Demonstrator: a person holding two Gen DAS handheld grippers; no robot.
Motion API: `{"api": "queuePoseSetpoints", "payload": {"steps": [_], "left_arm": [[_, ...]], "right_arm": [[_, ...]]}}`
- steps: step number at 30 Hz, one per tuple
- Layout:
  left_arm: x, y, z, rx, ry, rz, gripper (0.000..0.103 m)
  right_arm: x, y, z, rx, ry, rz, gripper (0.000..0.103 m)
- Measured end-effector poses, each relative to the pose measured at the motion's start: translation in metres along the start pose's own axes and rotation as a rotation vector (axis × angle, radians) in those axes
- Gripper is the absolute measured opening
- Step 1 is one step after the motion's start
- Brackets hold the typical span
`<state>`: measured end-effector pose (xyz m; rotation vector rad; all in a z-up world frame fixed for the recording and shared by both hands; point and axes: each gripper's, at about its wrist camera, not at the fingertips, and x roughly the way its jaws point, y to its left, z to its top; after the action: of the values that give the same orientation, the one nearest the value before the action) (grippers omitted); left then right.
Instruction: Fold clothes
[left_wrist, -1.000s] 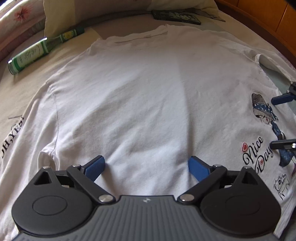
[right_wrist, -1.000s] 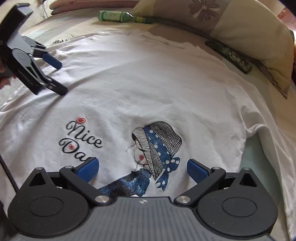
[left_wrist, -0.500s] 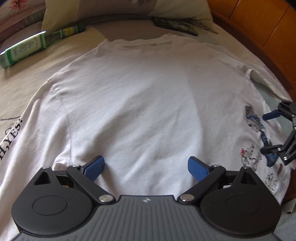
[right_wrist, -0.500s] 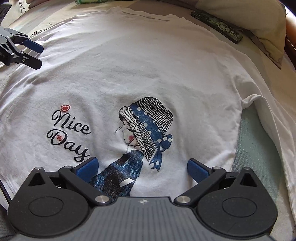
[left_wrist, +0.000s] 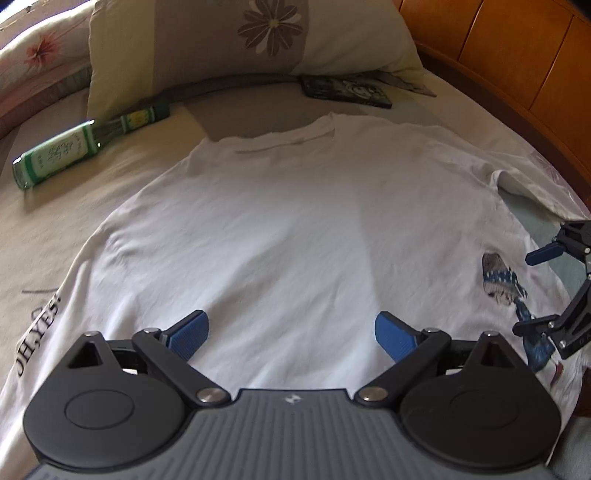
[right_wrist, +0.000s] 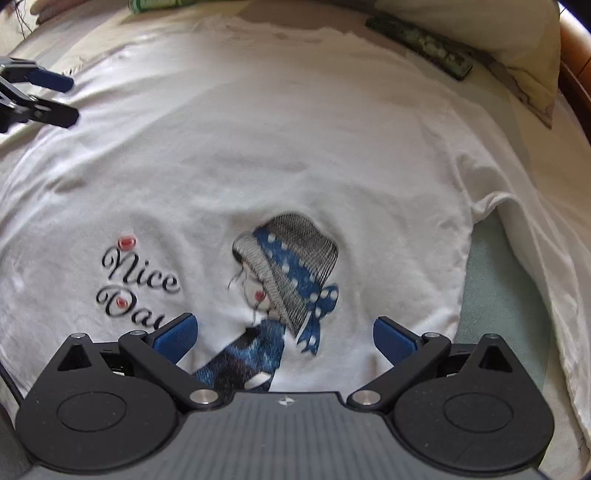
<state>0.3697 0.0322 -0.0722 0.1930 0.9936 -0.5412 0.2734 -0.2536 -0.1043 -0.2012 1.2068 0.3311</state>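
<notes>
White T-shirt (left_wrist: 280, 236), printed front, lay flat on bed (left_wrist: 55, 221). Left gripper (left_wrist: 291, 332) and right gripper (right_wrist: 284, 332) hovered above its hem, fingers spread wide, grasping nothing. Green bottle (left_wrist: 70, 151) beside pillow (left_wrist: 229, 40).

A green glass bottle (left_wrist: 62, 153) with a pale label lies on its side on the bed sheet (left_wrist: 44, 221), far ahead and to the left in the left wrist view; in the right wrist view only its end shows, far ahead and slightly left at the top edge. A pillow (left_wrist: 258, 40) printed with a grey flower lies straight ahead at the far end. A dark flat packet (left_wrist: 345, 92) lies just in front of it, ahead and slightly right. A wooden headboard (left_wrist: 498, 55) curves along the far right.
</notes>
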Motion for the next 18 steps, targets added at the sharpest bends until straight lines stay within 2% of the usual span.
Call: {"api": "queuePoseSetpoints", "payload": {"steps": [4, 8, 13, 16, 18], "left_arm": [[0.022, -0.031, 0.031, -0.061, -0.018, 0.041, 0.096], [0.040, -0.066, 0.044, -0.124, -0.007, 0.076, 0.096], [0.062, -0.096, 0.046, -0.178, 0.094, 0.132, 0.096], [0.064, -0.113, 0.051, -0.167, 0.087, 0.136, 0.096], [0.066, -0.125, 0.058, -0.163, 0.101, 0.152, 0.096]], "right_arm": [[-0.007, -0.021, -0.001, 0.018, -0.026, 0.047, 0.103], [-0.014, -0.043, -0.003, 0.036, -0.052, 0.094, 0.103], [-0.023, -0.069, -0.004, 0.059, -0.084, 0.154, 0.103], [-0.028, -0.085, -0.005, 0.073, -0.103, 0.189, 0.103], [-0.038, -0.105, -0.013, 0.075, -0.112, 0.177, 0.103]]}}
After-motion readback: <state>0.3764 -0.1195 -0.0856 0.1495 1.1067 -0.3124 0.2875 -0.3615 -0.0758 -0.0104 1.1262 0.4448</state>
